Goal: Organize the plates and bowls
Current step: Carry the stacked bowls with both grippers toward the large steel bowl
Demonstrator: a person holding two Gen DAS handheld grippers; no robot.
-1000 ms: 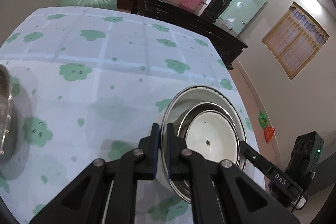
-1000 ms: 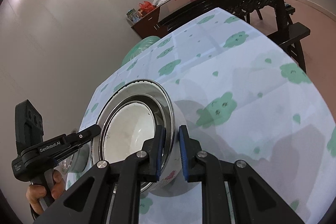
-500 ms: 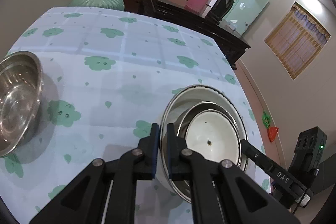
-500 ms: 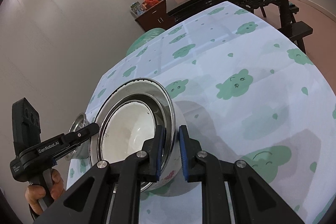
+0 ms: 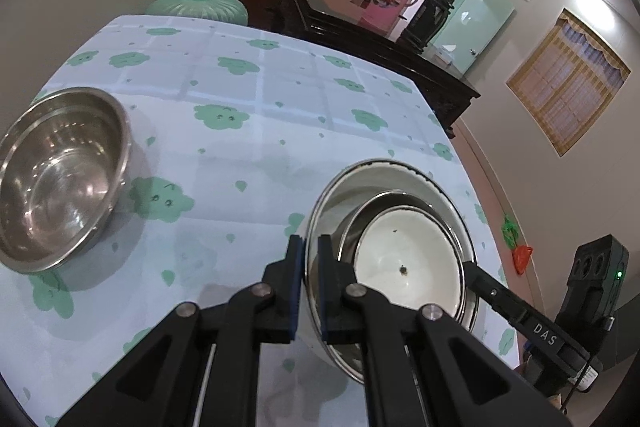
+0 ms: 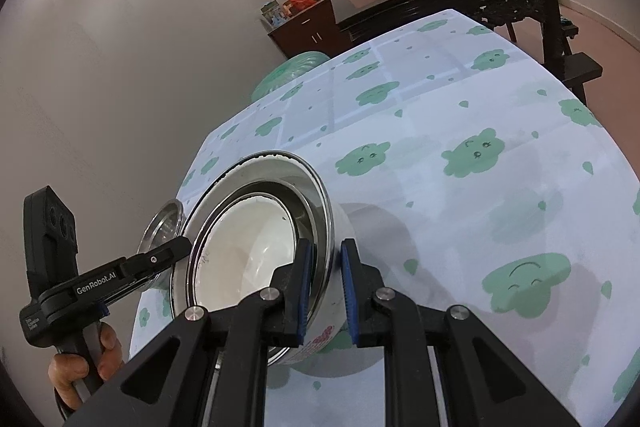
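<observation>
A nested stack (image 5: 404, 259) hangs tilted just above the tablecloth (image 5: 260, 147): a white enamel bowl outside, a steel bowl in it, a white bowl innermost. My left gripper (image 5: 310, 247) is shut on the stack's near rim. In the same view the right gripper's finger (image 5: 520, 315) clamps the opposite rim. In the right wrist view my right gripper (image 6: 326, 259) is shut on the outer bowl's rim, the stack (image 6: 248, 251) faces left, and the left gripper (image 6: 176, 247) grips its far side. A separate empty steel bowl (image 5: 60, 175) sits on the table at the left, partly hidden behind the stack (image 6: 164, 223).
A green domed cover (image 5: 196, 5) lies past the table's far edge. Behind it stands a dark sideboard (image 5: 360, 27) with a pink thermos (image 5: 394, 1). The table's right edge (image 5: 460, 155) drops to the floor. A hand (image 6: 88, 367) holds the left gripper's handle.
Both grippers have carried the stack across the table. The lone steel bowl has come from the left edge fully into the left wrist view and now peeks out behind the stack in the right one.
</observation>
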